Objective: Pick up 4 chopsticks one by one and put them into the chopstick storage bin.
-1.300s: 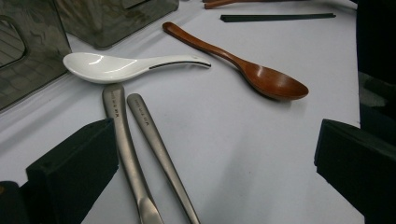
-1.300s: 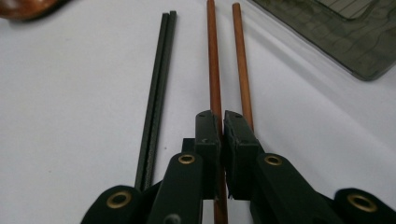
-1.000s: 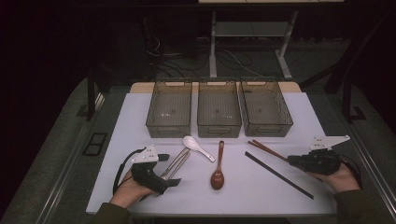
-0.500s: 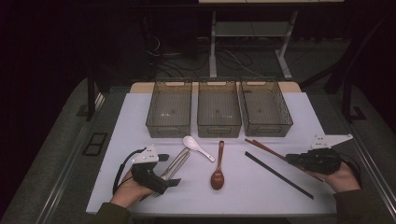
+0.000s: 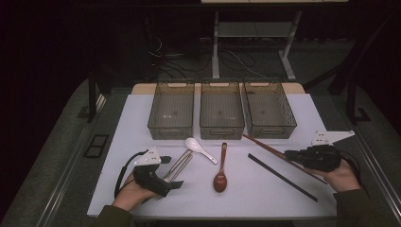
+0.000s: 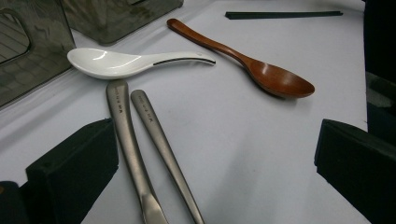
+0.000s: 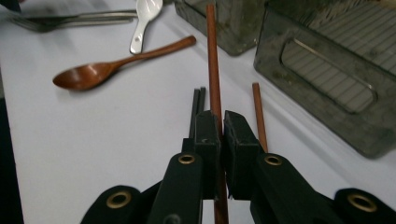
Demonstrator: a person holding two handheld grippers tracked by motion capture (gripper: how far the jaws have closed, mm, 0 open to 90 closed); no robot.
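My right gripper (image 5: 287, 155) (image 7: 221, 122) is shut on a brown chopstick (image 5: 265, 146) (image 7: 213, 60), which it holds a little above the white tabletop. The second brown chopstick (image 7: 258, 116) lies just beside it, and a black chopstick pair (image 5: 283, 177) (image 7: 196, 105) lies nearer the front. My left gripper (image 5: 172, 172) (image 6: 215, 140) stands open at the front left. Its jaws straddle the handles of two metal utensils (image 5: 178, 164) (image 6: 135, 135) without pressing on them. A white ceramic spoon (image 5: 200, 149) (image 6: 121, 63) and a wooden spoon (image 5: 221, 170) (image 6: 261, 70) lie in the middle.
Three grey see-through bins (image 5: 170, 130) (image 5: 222, 130) (image 5: 272, 130) stand in a row at the back of the white tabletop (image 5: 265, 203), with nothing in them. Dark floor, cables and a stand's legs lie beyond the table.
My right hand has risen slightly with the brown chopstick in its jaws. The left hand and the other utensils have not moved.
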